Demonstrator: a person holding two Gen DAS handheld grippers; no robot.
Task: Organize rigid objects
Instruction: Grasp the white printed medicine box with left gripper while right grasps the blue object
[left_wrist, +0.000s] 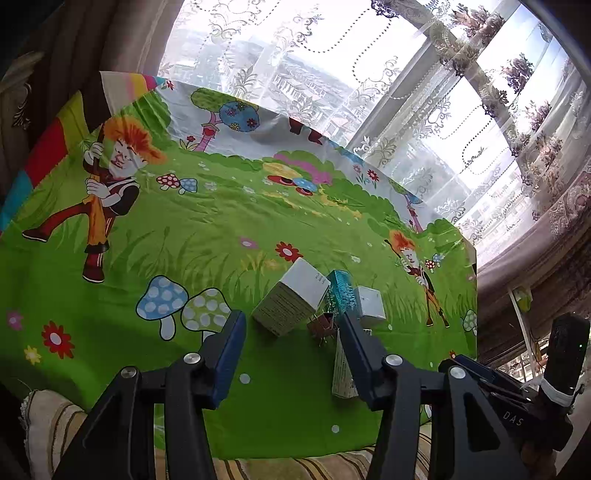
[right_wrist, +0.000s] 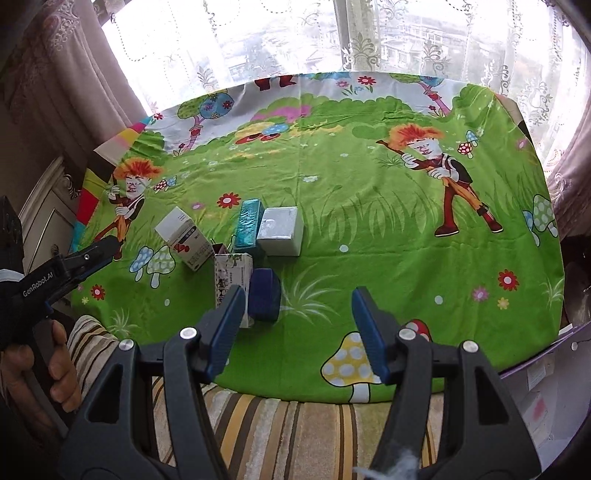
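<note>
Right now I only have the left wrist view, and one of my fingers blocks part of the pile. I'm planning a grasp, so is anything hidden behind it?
Observer: Yes. A dark blue box sits close beside the tall patterned box, on the near side of the pile.
Operator: Is the right gripper carrying anything?
Observer: No. The right gripper is open, with only the tablecloth between its fingers.
Operator: What about the small white box by the teal one?
Observer: That small white box has a silvery top and stands against the teal box.
</note>
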